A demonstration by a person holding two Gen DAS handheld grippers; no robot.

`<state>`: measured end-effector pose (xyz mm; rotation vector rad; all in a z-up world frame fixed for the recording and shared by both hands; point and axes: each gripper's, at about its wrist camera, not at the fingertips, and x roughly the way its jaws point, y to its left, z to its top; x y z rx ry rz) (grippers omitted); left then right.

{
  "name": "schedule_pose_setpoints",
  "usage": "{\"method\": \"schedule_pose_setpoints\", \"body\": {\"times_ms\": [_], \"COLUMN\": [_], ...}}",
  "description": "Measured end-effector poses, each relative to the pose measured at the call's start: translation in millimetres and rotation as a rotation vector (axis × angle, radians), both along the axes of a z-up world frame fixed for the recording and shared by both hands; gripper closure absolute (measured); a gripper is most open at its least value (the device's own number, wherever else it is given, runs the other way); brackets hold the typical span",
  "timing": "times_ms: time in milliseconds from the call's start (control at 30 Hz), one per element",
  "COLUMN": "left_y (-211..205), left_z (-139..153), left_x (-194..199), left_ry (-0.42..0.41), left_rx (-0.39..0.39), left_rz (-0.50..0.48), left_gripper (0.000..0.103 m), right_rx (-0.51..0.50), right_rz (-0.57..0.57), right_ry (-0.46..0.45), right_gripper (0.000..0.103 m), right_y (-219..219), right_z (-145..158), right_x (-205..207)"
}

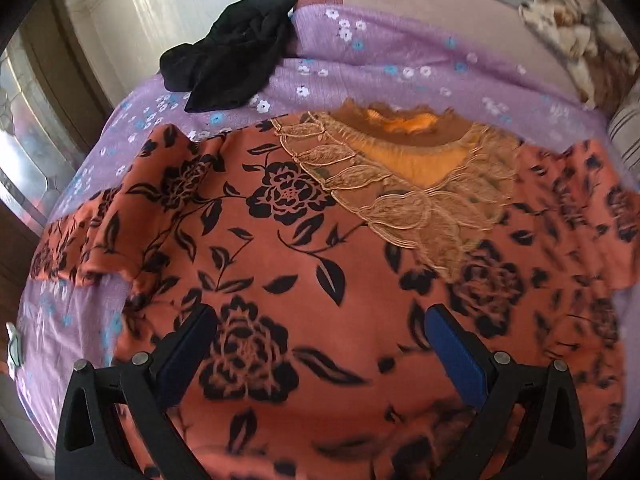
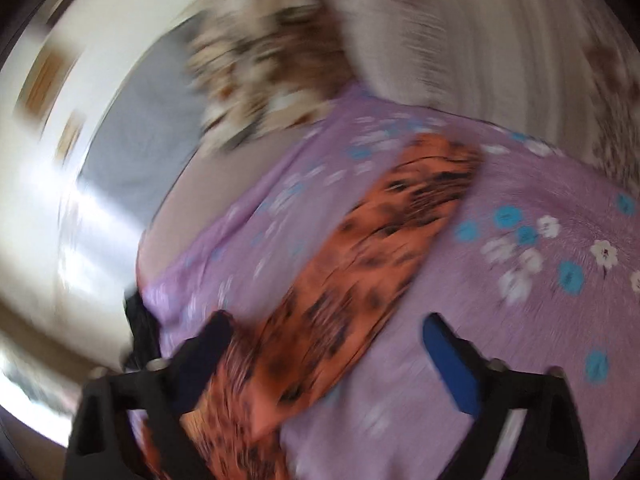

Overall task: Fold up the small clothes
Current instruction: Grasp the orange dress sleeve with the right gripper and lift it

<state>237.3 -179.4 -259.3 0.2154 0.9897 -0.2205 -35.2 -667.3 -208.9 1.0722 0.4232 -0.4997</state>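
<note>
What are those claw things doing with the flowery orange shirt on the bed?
A person holds a claw in each hand to fold clothes. The orange shirt with black flowers lies spread flat on the purple bedsheet, not folded yet. The left gripper hangs open over the shirt's body. The right gripper is open too, beside one sleeve, gripping nothing. A black garment waits crumpled at the bed's far edge.

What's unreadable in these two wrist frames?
- Right wrist view: motion blur smears everything; the orange floral garment passes beside the right tool, contact with its pads unclear.
- Left wrist view: the garment's lower hem is cut off by the bottom edge and hidden behind the left tool.
- Left wrist view: black clothing is crumpled; type undeterminable.
</note>
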Motion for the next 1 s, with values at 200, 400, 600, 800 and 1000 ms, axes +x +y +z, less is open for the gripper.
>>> {"method": "schedule_pose_setpoints", "body": {"times_ms": [200, 400, 600, 800, 1000], "left_y": [1.5, -1.2, -1.9, 25.4, 77.5], "left_z": [-24.1, -29.3, -23.7, 20.6, 51.6], "left_x": [8.9, 15.4, 16.1, 0.2, -0.3], "left_ry": [0.003, -0.035, -0.061, -0.184, -0.253], "left_rx": [0.075, 0.090, 0.105, 0.068, 0.048], "left_rz": [-0.023, -0.030, -0.029, 0.019, 0.125], "left_gripper": [0.000, 0.000, 0.000, 0.000, 0.000], "right_rx": [0.099, -0.052, -0.087, -0.177, -0.240], "right_rz": [-0.195, -0.241, -0.230, -0.149, 0.107], "right_ry": [0.033, 0.084, 0.084, -0.060, -0.186], "right_gripper": [0.032, 0.052, 0.097, 0.097, 0.097], "right_y": [-73.9, -107.4, -105.7, -36.1, 84.0], "right_z": [-33.2, -39.2, -42.6, 19.0, 104.5], "right_x": [11.1, 39.2, 56.4, 45.1, 82.9]}}
